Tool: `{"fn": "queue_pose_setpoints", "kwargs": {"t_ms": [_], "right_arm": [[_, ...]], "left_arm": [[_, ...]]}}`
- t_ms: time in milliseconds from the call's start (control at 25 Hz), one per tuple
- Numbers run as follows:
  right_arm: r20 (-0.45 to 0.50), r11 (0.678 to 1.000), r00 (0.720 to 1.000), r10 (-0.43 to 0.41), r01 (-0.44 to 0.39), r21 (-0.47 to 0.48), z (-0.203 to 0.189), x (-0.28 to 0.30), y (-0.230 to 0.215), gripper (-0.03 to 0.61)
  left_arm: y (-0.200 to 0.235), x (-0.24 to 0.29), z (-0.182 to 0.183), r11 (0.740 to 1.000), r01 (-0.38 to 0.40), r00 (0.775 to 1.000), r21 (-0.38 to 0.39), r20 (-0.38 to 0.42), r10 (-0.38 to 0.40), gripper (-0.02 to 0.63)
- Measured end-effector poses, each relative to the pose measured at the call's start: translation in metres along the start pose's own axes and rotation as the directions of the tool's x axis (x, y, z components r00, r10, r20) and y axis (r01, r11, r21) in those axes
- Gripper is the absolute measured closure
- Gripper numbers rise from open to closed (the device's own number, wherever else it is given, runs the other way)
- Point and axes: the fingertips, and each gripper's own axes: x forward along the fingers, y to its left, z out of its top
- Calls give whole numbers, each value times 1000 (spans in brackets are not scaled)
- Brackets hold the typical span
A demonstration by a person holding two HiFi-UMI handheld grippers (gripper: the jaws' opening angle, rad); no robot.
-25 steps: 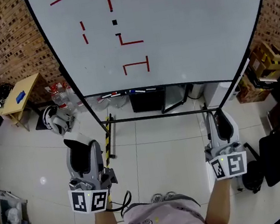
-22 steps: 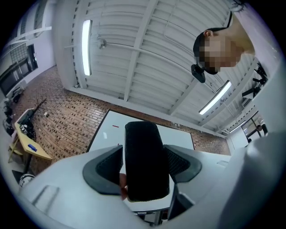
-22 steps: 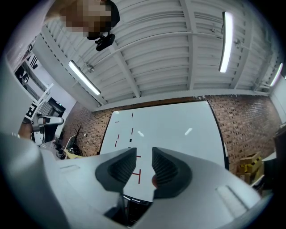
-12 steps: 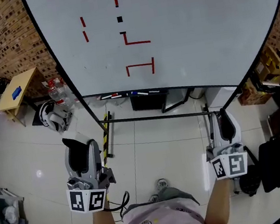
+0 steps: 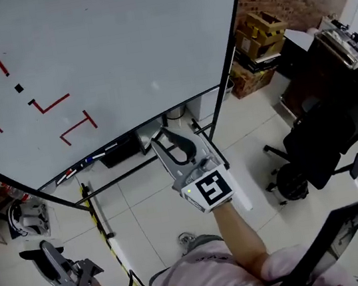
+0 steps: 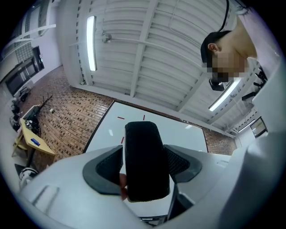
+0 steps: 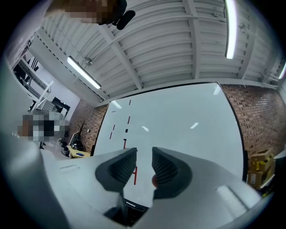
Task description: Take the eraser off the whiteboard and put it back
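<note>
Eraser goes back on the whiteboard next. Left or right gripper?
Left. The left gripper is shut on the black eraser. The right gripper is empty, jaws slightly apart, though it sits nearer the whiteboard in the head view.

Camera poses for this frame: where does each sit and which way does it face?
Head view: on the person's head, facing steeply down at whiteboard and floor; forearms, left gripper, right gripper show.
Left gripper view: on the left gripper, facing up along jaws shut on the black eraser; person's torso at right.
Right gripper view: on the right gripper, facing up along empty, parted jaws.
Shared: all see the whiteboard's red marks.
</note>
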Motion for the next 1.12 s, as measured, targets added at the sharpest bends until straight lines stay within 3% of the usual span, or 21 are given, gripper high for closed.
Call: {"fn": "queue_pose_setpoints", "kwargs": {"t_ms": [440,800,1120], "right_arm": [[19,998,998,64,-65,26,-14,68,21,477],[44,999,998,45,-45,10,-17,135,54,477],[37,997,997,75,-75,9,-28,187,83,477]], "left_arm": [[39,33,-5,998,-44,999,42,5,44,321],[96,84,-20,1000,14,1000,24,16,-15,321],[140,122,-45,1000,5,1000,24,-24,-5,321]]}}
